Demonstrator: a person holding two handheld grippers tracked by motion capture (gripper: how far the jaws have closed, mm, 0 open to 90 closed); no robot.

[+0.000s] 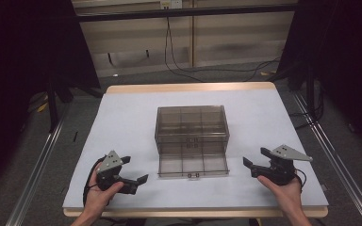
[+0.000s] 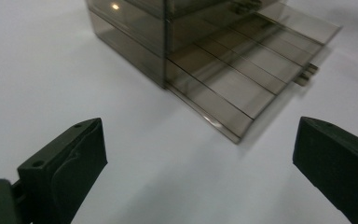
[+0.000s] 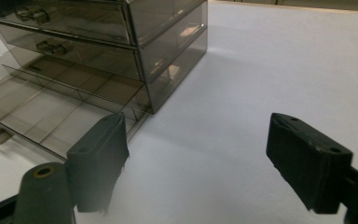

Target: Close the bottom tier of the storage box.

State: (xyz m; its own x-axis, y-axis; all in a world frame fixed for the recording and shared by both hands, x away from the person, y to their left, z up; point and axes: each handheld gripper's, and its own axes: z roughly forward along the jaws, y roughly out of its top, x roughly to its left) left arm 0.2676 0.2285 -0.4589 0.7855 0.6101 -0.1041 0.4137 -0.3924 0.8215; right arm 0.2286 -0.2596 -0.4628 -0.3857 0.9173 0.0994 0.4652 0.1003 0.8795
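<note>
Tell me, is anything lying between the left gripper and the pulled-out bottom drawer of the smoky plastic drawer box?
Nothing visible does. Bare white table lies between the open left gripper and the bottom drawer.

High view is dimly lit, with the surroundings nearly black at both sides. The white table [image 1: 122, 122] is evenly lit from above. A glare spot is seen on the smoky drawer box [image 2: 135, 28]; soft shadows and slight blur are noted throughout.
</note>
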